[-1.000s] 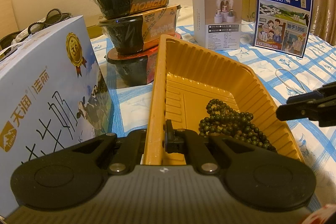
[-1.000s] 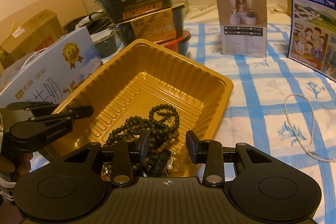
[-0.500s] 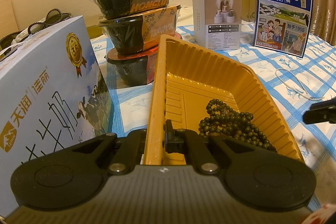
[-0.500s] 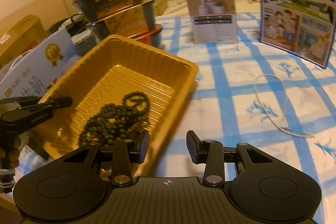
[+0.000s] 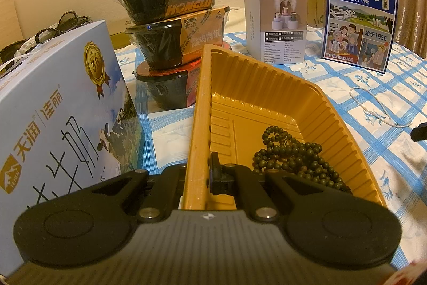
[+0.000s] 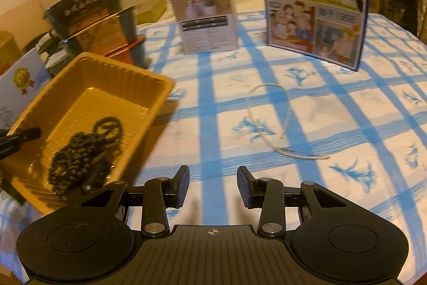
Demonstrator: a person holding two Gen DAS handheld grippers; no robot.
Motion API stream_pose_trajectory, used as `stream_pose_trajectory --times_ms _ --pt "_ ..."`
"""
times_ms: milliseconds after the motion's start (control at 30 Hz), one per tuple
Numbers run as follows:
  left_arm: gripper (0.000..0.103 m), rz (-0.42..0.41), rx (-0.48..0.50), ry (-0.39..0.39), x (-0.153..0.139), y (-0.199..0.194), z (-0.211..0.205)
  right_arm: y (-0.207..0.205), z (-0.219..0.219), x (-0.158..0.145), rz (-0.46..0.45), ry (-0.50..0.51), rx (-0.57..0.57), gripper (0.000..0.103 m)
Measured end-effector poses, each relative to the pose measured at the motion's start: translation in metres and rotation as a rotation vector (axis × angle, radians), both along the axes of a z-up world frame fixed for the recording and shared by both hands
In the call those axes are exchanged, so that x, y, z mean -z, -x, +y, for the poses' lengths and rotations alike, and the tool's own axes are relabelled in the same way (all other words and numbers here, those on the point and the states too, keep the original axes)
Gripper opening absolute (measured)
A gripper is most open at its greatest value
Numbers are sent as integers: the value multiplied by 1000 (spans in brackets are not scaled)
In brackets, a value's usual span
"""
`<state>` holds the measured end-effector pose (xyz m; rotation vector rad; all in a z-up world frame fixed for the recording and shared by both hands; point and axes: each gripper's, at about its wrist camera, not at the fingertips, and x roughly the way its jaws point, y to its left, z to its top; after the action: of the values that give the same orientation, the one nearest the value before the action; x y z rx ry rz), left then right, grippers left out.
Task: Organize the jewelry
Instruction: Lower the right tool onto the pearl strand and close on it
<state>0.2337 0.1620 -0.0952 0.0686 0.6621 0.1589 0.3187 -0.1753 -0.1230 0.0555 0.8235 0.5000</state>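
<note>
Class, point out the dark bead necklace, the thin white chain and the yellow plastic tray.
dark bead necklace (image 5: 299, 154), left wrist view, bead pile
thin white chain (image 6: 269, 122), right wrist view, loop
yellow plastic tray (image 6: 157, 76), right wrist view, far rim

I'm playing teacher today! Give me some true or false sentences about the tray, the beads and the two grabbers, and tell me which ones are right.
1. The dark bead necklace lies inside the yellow tray. True.
2. The left gripper is clamped on the tray's rim. True.
3. The right gripper is holding the thin pale chain. False: its jaws stand open and empty, and the chain lies on the blue checked tablecloth ahead of it.
4. The white box sits inside the tray. False: it stands on the tablecloth behind it.
5. Three food bowls are stacked beside the tray. True.
</note>
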Motion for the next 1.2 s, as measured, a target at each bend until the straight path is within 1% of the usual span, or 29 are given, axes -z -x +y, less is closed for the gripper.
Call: stream_pose_trajectory --times_ms 400,867,1200 --pt "3 4 0 0 -1 -1 1 -29 -11 12 -23 52 -27 40" --pt "3 13 -5 1 1 -4 3 -63 0 18 -53 81 -76 40" --pt "3 17 -7 0 3 -4 4 -89 11 38 -38 123 -103 39"
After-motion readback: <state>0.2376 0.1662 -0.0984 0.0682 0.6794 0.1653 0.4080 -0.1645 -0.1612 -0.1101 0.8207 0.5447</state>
